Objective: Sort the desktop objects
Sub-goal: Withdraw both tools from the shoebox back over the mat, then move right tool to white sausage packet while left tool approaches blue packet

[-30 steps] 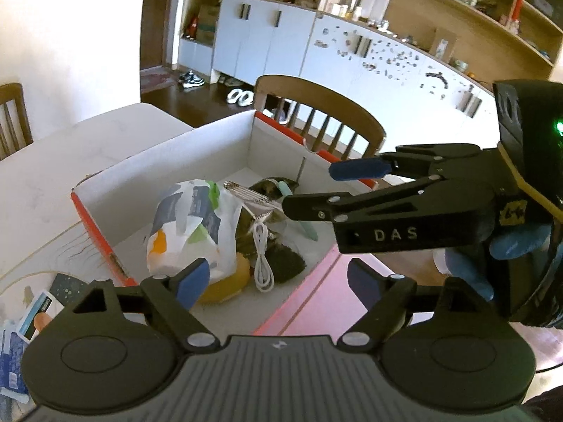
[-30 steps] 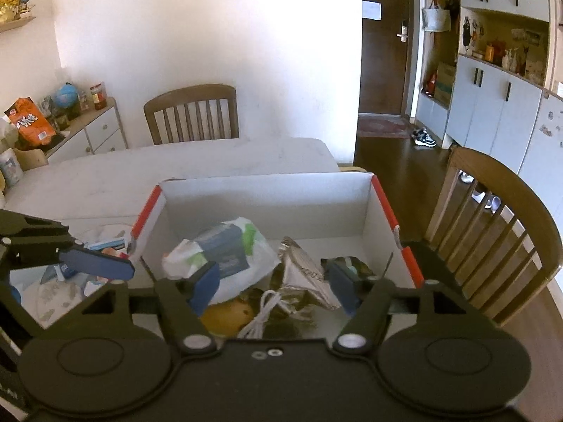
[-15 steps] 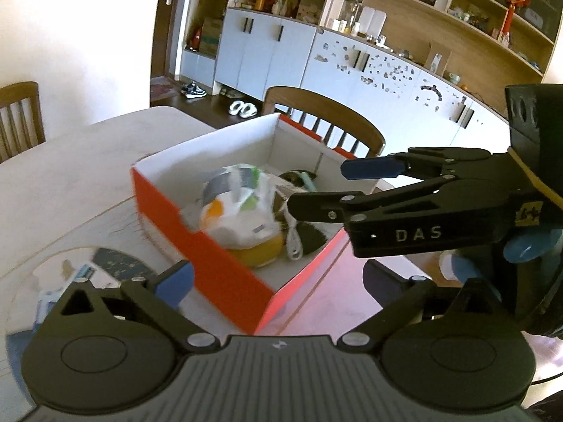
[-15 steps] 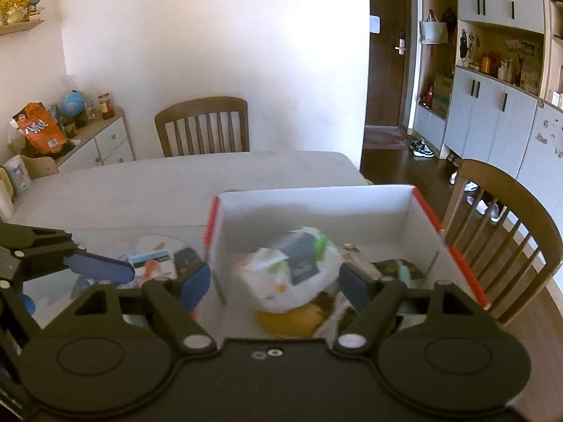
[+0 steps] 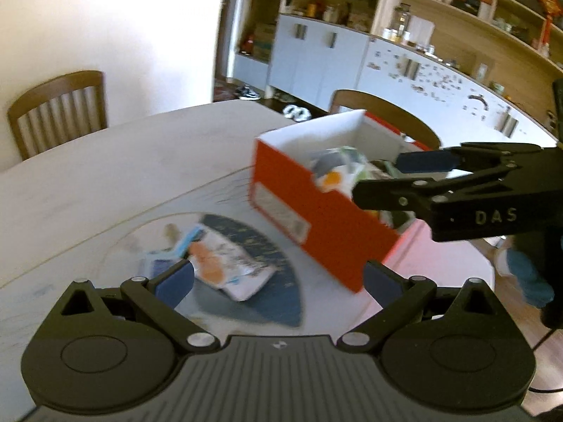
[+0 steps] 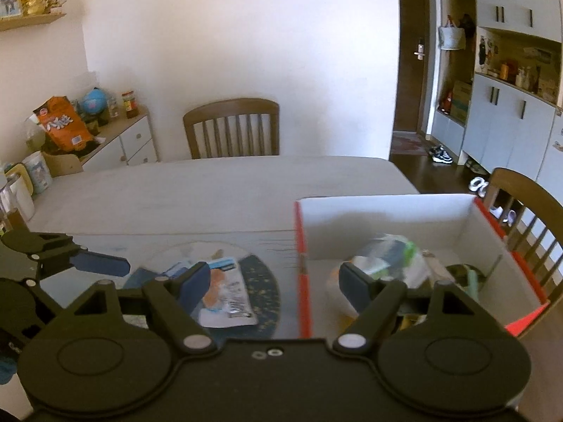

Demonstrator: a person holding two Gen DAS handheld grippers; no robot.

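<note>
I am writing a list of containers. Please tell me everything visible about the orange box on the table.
The box is open, without a lid, and looks like cardboard: orange outside, white inside, with a pale label on one short wall. It stands upright on the table, beside a dark round mat. A white printed bag and other small things lie inside. Neither tool touches it.

Daylight fills both views, washing the wall (image 6: 246,35) behind the bench (image 6: 211,190) almost white. Motion blur smears the red box (image 5: 316,218) and packets (image 5: 225,267) ahead of the left tongs (image 5: 278,283), while the tongs themselves stay sharp. Fisheye distortion bends cabinets (image 6: 510,123) and bench edges near the frame borders.
</note>
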